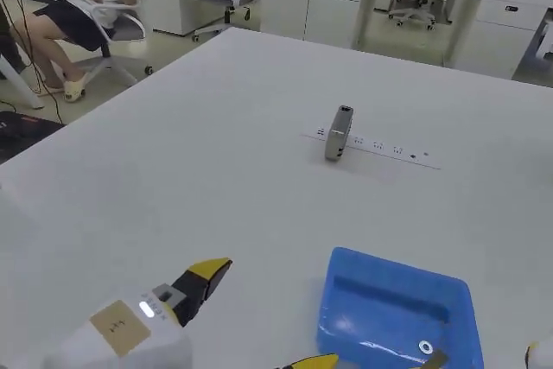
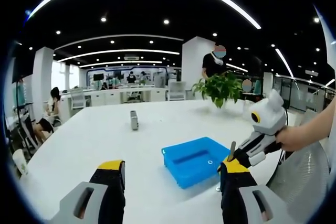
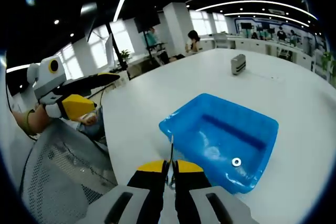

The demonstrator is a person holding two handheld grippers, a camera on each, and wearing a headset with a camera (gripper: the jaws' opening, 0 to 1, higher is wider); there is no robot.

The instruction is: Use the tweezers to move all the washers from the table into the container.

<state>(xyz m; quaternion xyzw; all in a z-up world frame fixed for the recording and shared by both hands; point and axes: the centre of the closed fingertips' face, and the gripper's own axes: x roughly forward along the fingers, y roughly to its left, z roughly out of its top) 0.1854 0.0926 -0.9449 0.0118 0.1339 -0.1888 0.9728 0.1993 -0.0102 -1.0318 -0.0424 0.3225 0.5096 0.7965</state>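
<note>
Right gripper (image 3: 170, 167): jaws together, clamped on thin silver metal tweezers (image 3: 171, 150). The tweezers stick straight out between the yellow jaw tips. Their point is at the near rim of the shallow blue plastic rectangular container (image 3: 226, 129).

One small silver ring washer (image 3: 237, 161) lies flat on the container floor, near the corner closest to the right gripper. It sits to the right of the tweezers' point in the right gripper view, apart from it and not touching it or the jaws.

Left gripper (image 2: 170, 178): jaws wide apart with nothing between them, above the white counter (image 1: 216, 153). In the left gripper view the container lies ahead, between the two jaw lines and closer to the right-hand jaw, with the washer well beyond the tips. In that view the right gripper comes in from the right with the tweezers angled up by the container's near corner.

The container sits on the near right part of the counter in the head view. A small grey metal block (image 1: 339, 133) stands farther back on a thin white strip (image 1: 389, 149), well apart from the container.
</note>
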